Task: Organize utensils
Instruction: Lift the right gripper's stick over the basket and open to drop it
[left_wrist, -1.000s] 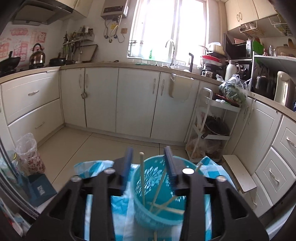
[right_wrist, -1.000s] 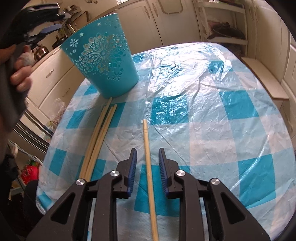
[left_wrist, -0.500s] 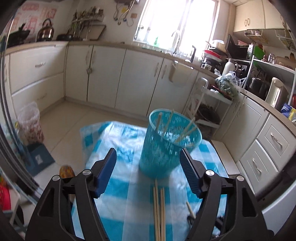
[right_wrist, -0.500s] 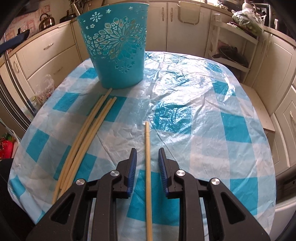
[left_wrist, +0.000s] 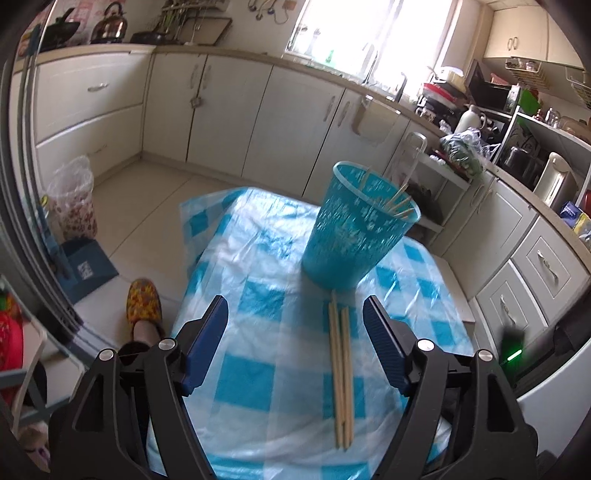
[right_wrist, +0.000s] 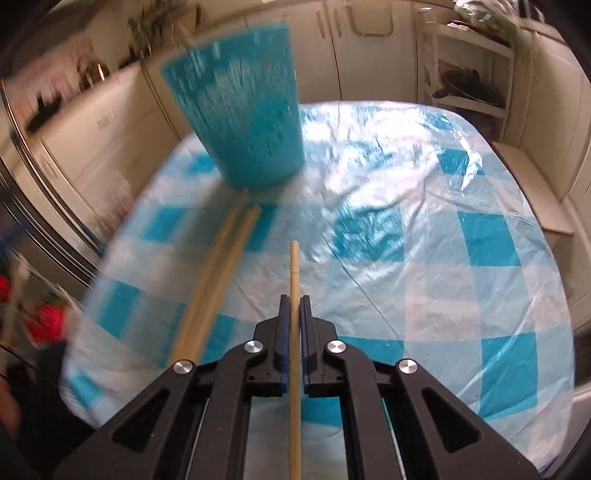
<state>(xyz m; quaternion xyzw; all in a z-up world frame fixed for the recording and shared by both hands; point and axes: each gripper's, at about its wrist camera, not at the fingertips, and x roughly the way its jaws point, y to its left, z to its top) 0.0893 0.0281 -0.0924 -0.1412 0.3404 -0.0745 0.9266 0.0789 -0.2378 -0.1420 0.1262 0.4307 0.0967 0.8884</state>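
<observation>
A turquoise cut-out basket (left_wrist: 360, 234) stands on the blue-and-white checked tablecloth (left_wrist: 258, 295) and holds several chopsticks; it also shows blurred in the right wrist view (right_wrist: 243, 122). Three wooden chopsticks (left_wrist: 341, 369) lie together in front of the basket, also seen in the right wrist view (right_wrist: 218, 266). My left gripper (left_wrist: 295, 332) is open and empty above the table, the bundle lying toward its right finger. My right gripper (right_wrist: 294, 306) is shut on a single chopstick (right_wrist: 294, 269), which points toward the basket.
Kitchen cabinets ring the room. A white shelf trolley (left_wrist: 424, 177) stands behind the table. A bin with a plastic bag (left_wrist: 74, 199) and a blue dustpan (left_wrist: 86, 267) are on the floor at left. A person's slippered foot (left_wrist: 144, 306) is by the table's left edge.
My right gripper has closed on the single chopstick and lifted it. My left gripper has pulled back and higher from the basket, staying open after the chopstick dropped in.
</observation>
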